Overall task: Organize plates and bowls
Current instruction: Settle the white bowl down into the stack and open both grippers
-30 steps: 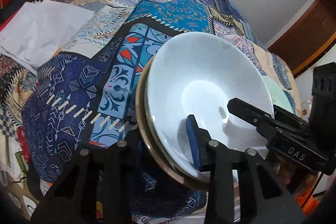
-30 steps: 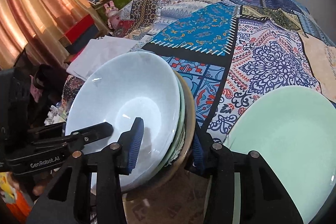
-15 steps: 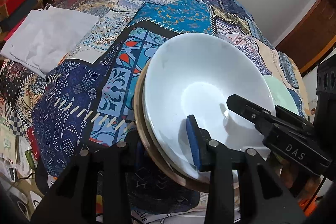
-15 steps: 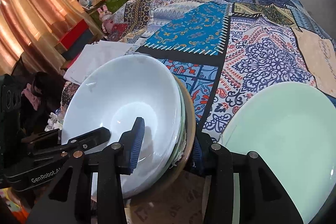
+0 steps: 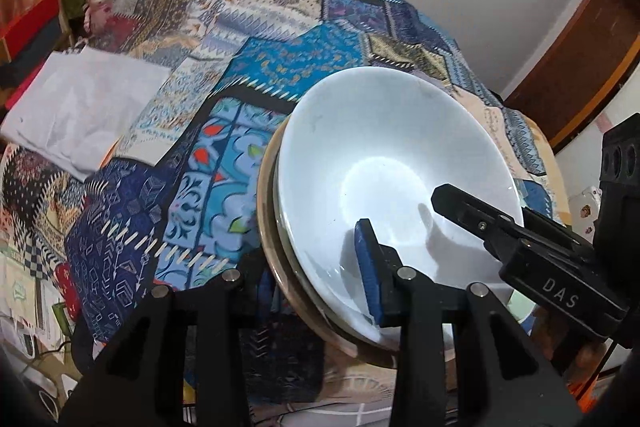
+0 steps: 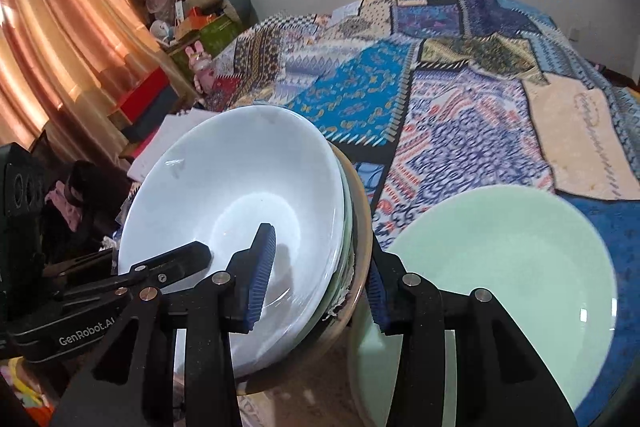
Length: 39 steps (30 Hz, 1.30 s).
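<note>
White, glossy and deep, the top bowl sits uppermost in a nested stack of dishes that is tilted and held clear of the patchwork bedspread. Beneath it in the stack lie a pale green dish edge and a tan outer rim. The left gripper clamps the stack's near rim: one blue-padded finger rests inside the white bowl, the other lies outside and below the tan rim. The right gripper clamps the same stack from the opposite side, one blue ribbed pad inside the bowl, the other against the outer rim. Each gripper appears in the other's view, reaching into the bowl from the side.

A pale green plate lies flat on the bedspread just beside the stack, on the right-hand side in the right wrist view. A folded white cloth rests on the bedspread well apart from the stack. Orange curtains and cluttered boxes stand beyond the bed's edge.
</note>
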Motion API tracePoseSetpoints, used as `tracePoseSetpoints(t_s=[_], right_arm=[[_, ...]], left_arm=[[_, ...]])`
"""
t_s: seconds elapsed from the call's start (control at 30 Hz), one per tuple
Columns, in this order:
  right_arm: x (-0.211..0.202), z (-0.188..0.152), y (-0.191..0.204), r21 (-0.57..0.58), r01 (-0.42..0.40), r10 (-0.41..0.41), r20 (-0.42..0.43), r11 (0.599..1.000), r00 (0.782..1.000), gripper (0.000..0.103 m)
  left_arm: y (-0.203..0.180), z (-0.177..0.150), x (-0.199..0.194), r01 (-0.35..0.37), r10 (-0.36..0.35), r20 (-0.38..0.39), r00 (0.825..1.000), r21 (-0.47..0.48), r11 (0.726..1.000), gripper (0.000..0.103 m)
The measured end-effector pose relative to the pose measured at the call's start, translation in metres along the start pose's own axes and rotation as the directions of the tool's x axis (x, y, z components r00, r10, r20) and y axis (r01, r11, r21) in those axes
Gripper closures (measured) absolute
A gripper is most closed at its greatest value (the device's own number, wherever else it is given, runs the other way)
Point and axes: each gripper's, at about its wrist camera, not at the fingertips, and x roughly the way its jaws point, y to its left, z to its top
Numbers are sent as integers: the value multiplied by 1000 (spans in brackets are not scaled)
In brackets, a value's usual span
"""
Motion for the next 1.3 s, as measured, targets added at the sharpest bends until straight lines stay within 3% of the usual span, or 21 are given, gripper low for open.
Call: tracePoseSetpoints(t_s=[0.7, 1.3], right_arm=[[-65, -7, -54, 92, 110, -118, 86, 990, 989, 64], [-77, -28, -101, 178, 129, -141, 59, 976, 988, 64]], left_arm=[[-86, 7, 8, 88, -87, -14, 996, 127, 988, 66], [-135, -2, 42, 99, -83, -88, 993, 188, 977, 67]])
